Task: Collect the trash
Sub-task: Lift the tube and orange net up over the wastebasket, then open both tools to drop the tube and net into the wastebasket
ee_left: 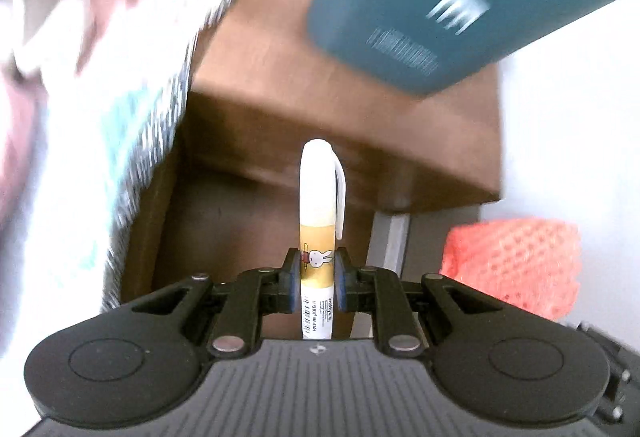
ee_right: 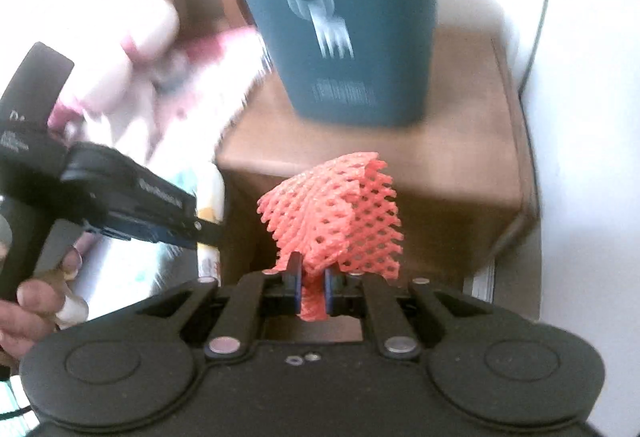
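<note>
Gripping a white-capped pen (ee_left: 318, 237) in the left claw (ee_left: 318, 283) and a red foam net (ee_right: 340, 221) in the right claw (ee_right: 312, 291), both pinched tight, the person had picked up but apparently not yet dropped either into the blurred teal bin (ee_right: 340, 17) at twelve o'clock on the brown table (ee_right: 460, 165).

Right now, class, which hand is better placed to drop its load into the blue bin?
Right, probably: the right gripper with its foam net faces the blue bin squarely; the left gripper, holding the pen, sees it off to one side.
</note>
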Tool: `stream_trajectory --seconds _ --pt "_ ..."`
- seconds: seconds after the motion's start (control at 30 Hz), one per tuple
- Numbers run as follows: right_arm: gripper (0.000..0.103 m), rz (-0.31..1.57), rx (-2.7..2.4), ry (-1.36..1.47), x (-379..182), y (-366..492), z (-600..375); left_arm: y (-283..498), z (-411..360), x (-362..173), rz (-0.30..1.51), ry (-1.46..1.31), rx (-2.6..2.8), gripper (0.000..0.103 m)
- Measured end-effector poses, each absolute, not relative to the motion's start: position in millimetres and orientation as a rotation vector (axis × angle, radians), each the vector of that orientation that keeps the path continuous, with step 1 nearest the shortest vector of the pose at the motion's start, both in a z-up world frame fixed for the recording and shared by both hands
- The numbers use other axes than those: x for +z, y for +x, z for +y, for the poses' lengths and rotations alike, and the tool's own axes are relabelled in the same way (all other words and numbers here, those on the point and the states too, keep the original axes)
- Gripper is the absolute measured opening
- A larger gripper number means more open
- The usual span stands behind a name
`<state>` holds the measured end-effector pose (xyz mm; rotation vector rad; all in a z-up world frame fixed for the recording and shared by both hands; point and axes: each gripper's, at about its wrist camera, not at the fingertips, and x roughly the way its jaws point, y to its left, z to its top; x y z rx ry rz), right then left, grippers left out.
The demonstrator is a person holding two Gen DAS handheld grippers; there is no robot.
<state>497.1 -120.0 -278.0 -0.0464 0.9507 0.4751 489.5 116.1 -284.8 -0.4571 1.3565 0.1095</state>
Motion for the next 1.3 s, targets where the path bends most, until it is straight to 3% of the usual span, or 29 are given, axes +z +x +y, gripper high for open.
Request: stream_trajectory --seconds 0.33,0.63,0.93,1.3 --pt "0.009 0.744 0.469 -0.112 -135.2 552.2 -111.1 557.7 97.1 -155.9 1.15 -0.338 0.042 0.017" --pt "0.009 0.666 0.426 -0.141 -88.6 612.9 -99.4 630.0 81.0 -89.4 0.985 -0.225 0.032 0.017" --pt "0.009 0.696 0.392 -0.216 -90.8 664.1 -83.5 703.0 76.0 -110.2 1.0 -0.223 0.063 0.017" --pt "0.009 0.824 0.415 -0.205 -128.3 698.4 -72.5 724.2 75.2 -161.0 1.134 -0.225 0.102 0.017"
